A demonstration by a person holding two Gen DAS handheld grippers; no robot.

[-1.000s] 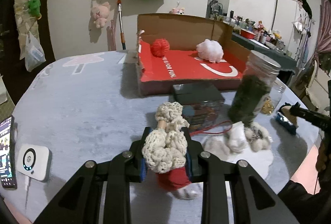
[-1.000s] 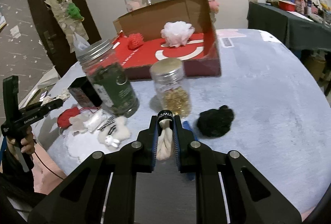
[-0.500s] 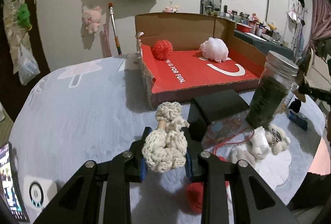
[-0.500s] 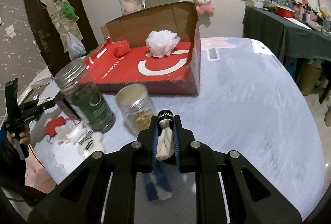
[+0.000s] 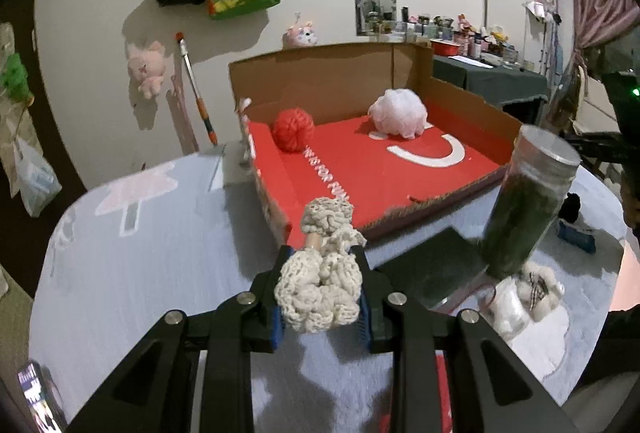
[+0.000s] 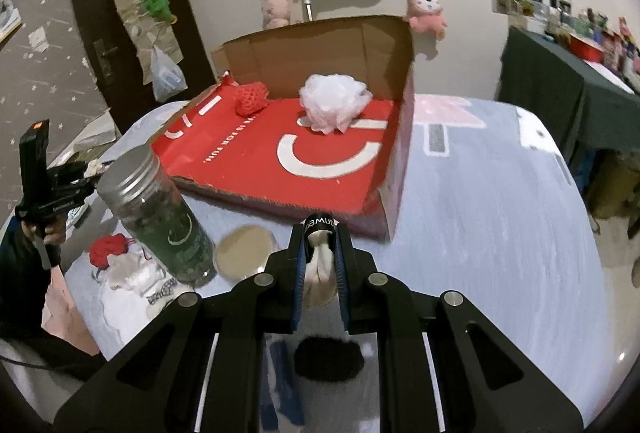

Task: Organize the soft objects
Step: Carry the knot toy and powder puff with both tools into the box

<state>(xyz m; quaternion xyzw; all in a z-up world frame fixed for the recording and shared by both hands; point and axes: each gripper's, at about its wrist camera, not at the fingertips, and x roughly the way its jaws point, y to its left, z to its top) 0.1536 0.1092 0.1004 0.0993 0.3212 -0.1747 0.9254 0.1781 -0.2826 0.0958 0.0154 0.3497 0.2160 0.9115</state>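
Inside the far red box [image 5: 380,169] two soft balls already lie, while the left gripper [image 5: 320,297] is clamped on a cream crochet doll [image 5: 320,289], the right gripper [image 6: 320,265] is clamped on a small white toy [image 6: 319,273], and more toys wait near the dark jar [image 6: 160,217].

Left gripper [image 5: 320,293] clamped on cream crochet toy [image 5: 320,289], held above grey table [image 5: 140,257]; open red box [image 5: 372,169] ahead, holding red yarn ball [image 5: 293,130] and white pouf [image 5: 398,113], well apart; dark jar [image 5: 524,209] right of box; plush toys [image 5: 524,293] at jar's foot.
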